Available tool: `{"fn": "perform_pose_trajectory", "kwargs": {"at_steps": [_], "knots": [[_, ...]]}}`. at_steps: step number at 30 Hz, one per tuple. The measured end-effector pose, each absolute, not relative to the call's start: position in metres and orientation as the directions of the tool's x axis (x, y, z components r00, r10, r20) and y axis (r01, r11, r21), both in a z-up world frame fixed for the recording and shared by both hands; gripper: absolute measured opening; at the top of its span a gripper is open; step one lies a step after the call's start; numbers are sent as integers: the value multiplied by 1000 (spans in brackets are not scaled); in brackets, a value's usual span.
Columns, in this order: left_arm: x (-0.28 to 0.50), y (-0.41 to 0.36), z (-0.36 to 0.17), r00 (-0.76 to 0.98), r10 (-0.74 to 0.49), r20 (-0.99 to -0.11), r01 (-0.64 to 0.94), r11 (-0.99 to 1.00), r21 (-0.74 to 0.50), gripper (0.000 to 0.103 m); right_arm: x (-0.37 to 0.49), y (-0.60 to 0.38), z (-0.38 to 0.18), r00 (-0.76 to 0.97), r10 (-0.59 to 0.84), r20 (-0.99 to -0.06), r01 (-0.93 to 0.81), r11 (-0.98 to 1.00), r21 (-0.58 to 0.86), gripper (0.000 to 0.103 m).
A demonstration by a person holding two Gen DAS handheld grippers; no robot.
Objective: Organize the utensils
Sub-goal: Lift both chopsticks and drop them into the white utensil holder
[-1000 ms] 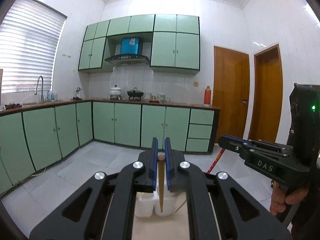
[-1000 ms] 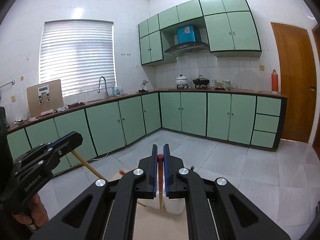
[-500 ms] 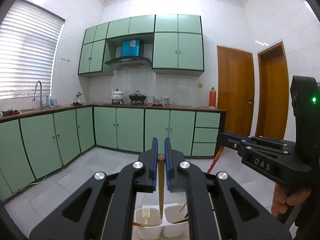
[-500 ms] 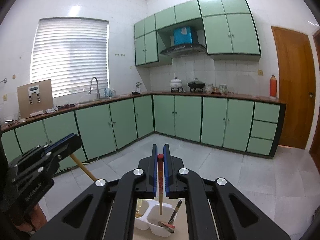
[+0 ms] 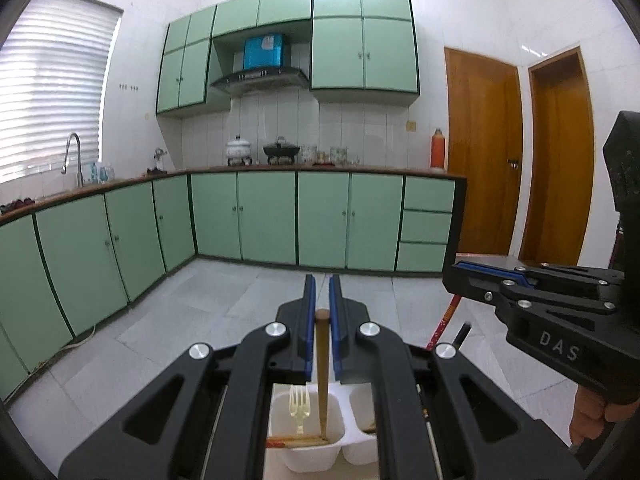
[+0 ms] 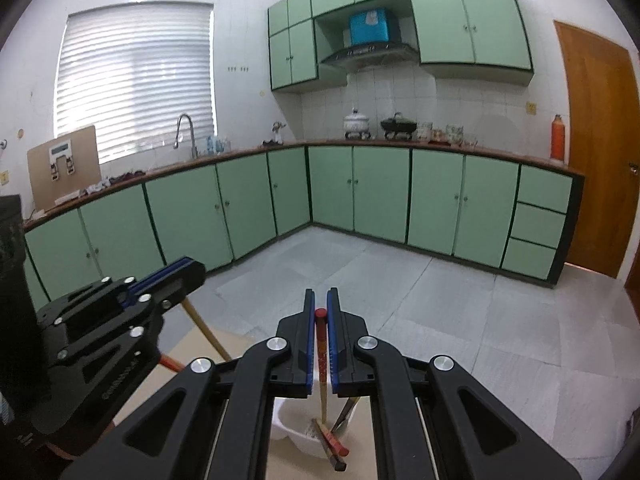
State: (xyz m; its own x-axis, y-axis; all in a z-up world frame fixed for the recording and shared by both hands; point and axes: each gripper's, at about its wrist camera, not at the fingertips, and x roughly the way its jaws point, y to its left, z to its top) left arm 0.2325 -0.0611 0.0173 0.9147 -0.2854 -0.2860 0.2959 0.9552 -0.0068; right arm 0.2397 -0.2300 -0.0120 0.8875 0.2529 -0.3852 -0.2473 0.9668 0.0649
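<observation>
I hold my left gripper (image 5: pixel 322 330) clamped on a wooden chopstick (image 5: pixel 322 364), tip inside the white holder (image 5: pixel 306 444) beside the fork (image 5: pixel 297 408); my right gripper (image 6: pixel 320 330) pinches a red-tipped chopstick (image 6: pixel 321 354) upright over its compartment for a straight drop

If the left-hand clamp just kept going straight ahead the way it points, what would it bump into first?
Probably nothing soon: the left gripper points across open floor toward the green base cabinets. Depth is hard to judge.
</observation>
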Motion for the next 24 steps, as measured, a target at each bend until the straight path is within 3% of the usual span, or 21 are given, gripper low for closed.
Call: {"fn": "perform_pose_trajectory", "kwargs": {"at_steps": [10, 12, 16, 18, 22, 24], "knots": [[238, -49, -6, 896, -270, -352, 286, 958, -8, 7, 234, -235, -28, 881, 244, -406, -227, 970, 90, 13], [235, -45, -7, 897, -267, -353, 281, 960, -11, 11, 230, -238, -27, 884, 238, -402, -219, 971, 93, 16], [227, -41, -3, 905, -257, -338, 264, 964, -26, 38, 223, -242, -26, 891, 225, -394, -200, 974, 105, 25], [222, -37, -1, 908, -253, -334, 257, 966, -34, 43, 218, -245, -26, 895, 221, -389, -192, 975, 111, 27], [211, -33, 3, 917, -231, -325, 231, 972, -41, 64, 205, -250, -23, 905, 200, -375, -171, 979, 110, 36], [202, -29, 5, 920, -226, -320, 224, 974, -44, 69, 197, -252, -22, 910, 189, -368, -161, 981, 107, 38]]}}
